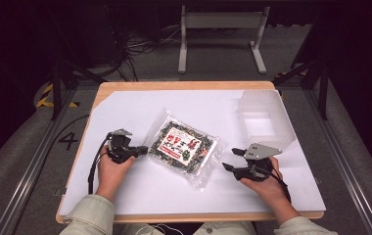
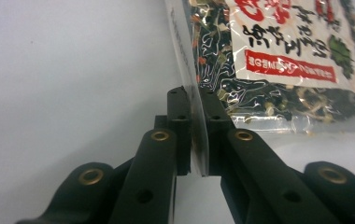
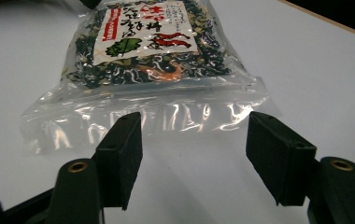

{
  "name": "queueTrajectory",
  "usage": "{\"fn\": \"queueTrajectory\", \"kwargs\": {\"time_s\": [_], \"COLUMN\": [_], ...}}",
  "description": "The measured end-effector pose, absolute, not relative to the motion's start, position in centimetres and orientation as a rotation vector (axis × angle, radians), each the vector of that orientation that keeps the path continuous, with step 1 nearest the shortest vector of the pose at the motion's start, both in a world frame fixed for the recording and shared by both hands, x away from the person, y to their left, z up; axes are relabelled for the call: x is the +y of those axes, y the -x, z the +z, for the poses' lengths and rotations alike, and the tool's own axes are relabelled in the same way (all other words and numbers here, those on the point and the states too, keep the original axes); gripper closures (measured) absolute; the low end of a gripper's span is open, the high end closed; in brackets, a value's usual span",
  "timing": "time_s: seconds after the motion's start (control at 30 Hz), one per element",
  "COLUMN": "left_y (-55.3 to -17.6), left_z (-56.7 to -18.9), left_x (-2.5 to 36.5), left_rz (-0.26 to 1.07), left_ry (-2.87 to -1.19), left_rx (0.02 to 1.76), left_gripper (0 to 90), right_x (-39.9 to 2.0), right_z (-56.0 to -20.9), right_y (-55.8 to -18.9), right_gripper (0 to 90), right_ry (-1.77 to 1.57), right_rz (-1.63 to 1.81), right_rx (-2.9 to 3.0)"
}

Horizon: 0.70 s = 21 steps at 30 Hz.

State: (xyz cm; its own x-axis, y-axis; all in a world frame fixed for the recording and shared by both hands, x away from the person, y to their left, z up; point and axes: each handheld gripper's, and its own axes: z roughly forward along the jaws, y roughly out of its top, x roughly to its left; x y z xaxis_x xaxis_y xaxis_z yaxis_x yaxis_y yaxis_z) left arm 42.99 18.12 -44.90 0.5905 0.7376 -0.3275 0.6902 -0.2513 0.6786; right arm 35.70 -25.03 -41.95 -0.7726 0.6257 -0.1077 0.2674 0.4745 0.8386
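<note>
I see the clear bag (image 1: pixel 184 148) of dark dried greens, with a white and red label, lying flat near the middle of the white sheet (image 1: pixel 125 105) that covers the counter (image 1: pixel 184 85). In the high view it sits at a slant, its sealed transparent edges spreading out around the contents.

My left tool (image 1: pixel 142 150) is at the bag's left edge. In the left gripper view (image 2: pixel 195 135) its two black jaws are pressed together on the bag's (image 2: pixel 278 60) thin clear margin, which stands between them, so this tool is clamped on the bag.

My right tool (image 1: pixel 230 159) rests just off the bag's right end, and I can see its grey three-cornered plate on top. In the right gripper view (image 3: pixel 194 158) its jaws stand wide apart, released, with the empty clear end of the bag (image 3: pixel 157 60) lying just ahead of them on the sheet; nothing is between them.

Farther out, a translucent plastic bin (image 1: pixel 265 117) stands at the far right of the counter, well apart from the bag
</note>
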Motion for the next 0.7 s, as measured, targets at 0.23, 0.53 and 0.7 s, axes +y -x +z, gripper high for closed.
{"fn": "queueTrajectory", "kwargs": {"time_s": [0.23,0.53,0.7], "left_y": [-42.8,-41.9,-41.3], "left_z": [-44.5,-42.2,-40.5], "left_x": [18.2,19.0,19.0], "left_rz": [0.072,0.082,0.101], "left_ry": [-1.946,-1.814,-1.789], "left_rx": [1.160,1.122,1.084], "left_gripper": [89.2,89.6,89.6], "right_x": [-25.2,-25.3,-25.2], "right_z": [-42.0,-42.0,-41.8], "right_y": [-35.7,-35.6,-35.6], "right_gripper": [35.9,35.9,35.9], "right_ry": [-0.746,-0.747,-0.744], "right_rz": [1.218,1.211,1.211], "right_rx": [2.324,2.323,2.320]}}
